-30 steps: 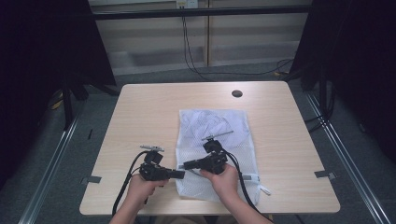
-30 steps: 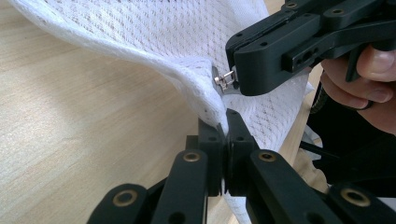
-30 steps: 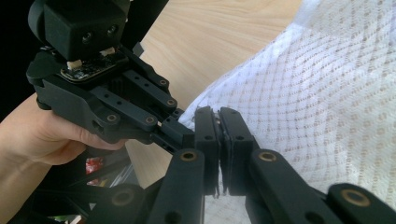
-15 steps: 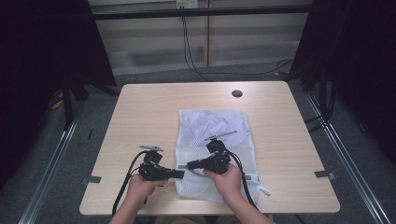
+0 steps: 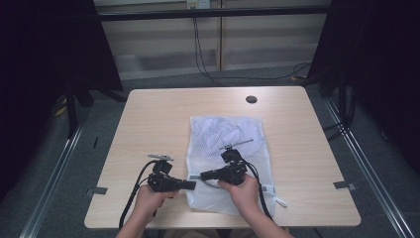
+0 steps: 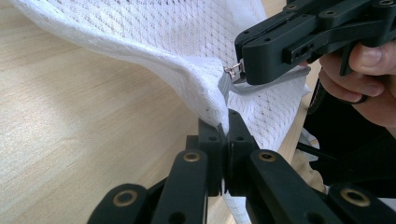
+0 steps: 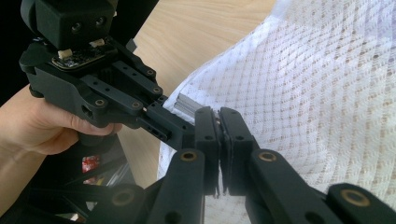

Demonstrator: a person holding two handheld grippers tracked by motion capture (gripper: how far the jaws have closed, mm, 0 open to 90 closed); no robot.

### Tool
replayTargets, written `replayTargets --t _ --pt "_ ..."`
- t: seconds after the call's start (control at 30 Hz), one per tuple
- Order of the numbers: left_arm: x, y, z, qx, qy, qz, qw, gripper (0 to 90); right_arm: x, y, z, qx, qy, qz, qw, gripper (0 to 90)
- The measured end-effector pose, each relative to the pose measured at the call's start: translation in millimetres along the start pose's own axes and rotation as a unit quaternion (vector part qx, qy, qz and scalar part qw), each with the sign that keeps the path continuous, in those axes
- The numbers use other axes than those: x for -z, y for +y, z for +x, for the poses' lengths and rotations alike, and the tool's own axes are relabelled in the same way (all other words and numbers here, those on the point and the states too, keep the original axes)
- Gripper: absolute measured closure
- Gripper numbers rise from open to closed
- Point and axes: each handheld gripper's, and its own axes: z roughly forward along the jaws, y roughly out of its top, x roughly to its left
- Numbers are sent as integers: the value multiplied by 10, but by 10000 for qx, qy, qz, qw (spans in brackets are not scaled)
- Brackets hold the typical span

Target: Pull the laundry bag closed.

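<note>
Mesh bag edge btwn both hand-held grippers

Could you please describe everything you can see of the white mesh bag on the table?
The white mesh bag is an oblong pouch of net fabric lying flat on the wooden table, with pale contents showing through. A grey zipper sits at its near left edge. The left hand-held gripper pinches that edge; the right hand-held gripper is shut at the metal zipper pull.

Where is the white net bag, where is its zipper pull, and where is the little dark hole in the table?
net bag (image 5: pixel 233 131): high view, on its bare mesh at the far end.
zipper pull (image 6: pixel 232 71): left gripper view, on the small metal tab.
hole (image 5: pixel 251 99): high view, on its dark middle, near the table's far edge.
</note>
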Motion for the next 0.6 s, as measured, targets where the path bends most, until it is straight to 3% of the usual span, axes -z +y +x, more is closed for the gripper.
replayTargets --t 0.1,0.23,0.6 --pt "4 1 4 -26 78 -31 10000 883 8 -5 -14 -29 -13 -5 10000 869" --pt "-11 -3 -10 101 -45 -38 9999 883 19 -15 -27 -40 -11 -9 10000 869" --pt "-3 1 -4 17 -35 -21 10000 883 60 -26 -41 11 -19 -19 10000 869"
